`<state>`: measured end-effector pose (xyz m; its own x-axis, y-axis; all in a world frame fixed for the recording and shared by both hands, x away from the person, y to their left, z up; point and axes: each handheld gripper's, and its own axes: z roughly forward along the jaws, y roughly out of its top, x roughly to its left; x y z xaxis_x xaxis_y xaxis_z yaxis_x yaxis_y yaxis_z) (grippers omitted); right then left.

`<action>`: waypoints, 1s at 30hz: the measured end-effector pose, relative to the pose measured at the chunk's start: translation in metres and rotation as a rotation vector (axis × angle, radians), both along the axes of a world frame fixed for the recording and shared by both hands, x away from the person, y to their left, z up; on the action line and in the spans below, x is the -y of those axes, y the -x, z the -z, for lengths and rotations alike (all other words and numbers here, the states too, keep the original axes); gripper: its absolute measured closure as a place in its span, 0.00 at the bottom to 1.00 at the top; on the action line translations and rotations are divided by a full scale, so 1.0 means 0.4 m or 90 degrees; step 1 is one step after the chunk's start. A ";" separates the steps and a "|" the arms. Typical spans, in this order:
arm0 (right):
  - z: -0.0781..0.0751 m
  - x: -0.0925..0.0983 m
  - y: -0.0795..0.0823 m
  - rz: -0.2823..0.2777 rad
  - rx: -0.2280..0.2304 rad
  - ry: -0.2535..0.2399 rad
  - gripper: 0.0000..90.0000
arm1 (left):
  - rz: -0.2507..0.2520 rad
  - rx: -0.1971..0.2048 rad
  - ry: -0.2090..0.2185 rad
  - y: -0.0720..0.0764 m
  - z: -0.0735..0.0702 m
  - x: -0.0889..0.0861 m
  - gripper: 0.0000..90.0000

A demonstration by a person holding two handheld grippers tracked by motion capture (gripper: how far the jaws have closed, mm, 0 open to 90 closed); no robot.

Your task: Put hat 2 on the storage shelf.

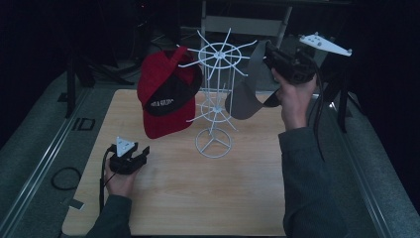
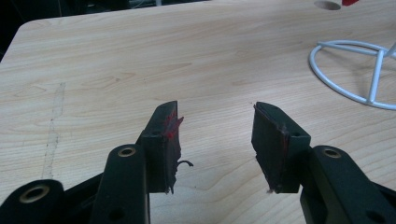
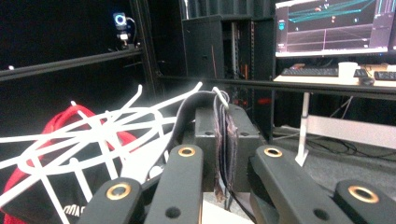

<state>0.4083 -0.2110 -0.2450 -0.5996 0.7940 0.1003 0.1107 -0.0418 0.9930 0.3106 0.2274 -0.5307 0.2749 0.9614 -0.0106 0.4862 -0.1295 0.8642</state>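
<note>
Grey cap, one of two, hangs at the right of the single white wire rack, its strap clenched in the raised right hand-held gripper. One red cap hangs on the rack's left. Left hand-held gripper rests low on the wooden table, jaws released, empty.

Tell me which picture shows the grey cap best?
The high view: the grey cap hangs whole by the white rack, its strap pinched in the right gripper. The right gripper view gives just a clamped strip of it between closed jaws. The left gripper view looks at the table and the rack's base.
</note>
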 end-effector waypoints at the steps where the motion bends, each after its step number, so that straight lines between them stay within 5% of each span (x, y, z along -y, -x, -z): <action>1: 0.003 0.000 -0.002 -0.001 -0.001 0.000 0.95 | 0.000 0.000 0.000 0.000 0.000 0.000 0.58; 23: 0.068 0.021 -0.015 -0.013 -0.038 0.016 0.91 | -0.001 0.000 0.000 0.000 0.001 0.002 0.58; 30: 0.086 0.023 -0.015 -0.017 -0.042 0.020 0.80 | -0.002 0.001 0.002 0.000 0.001 0.001 0.58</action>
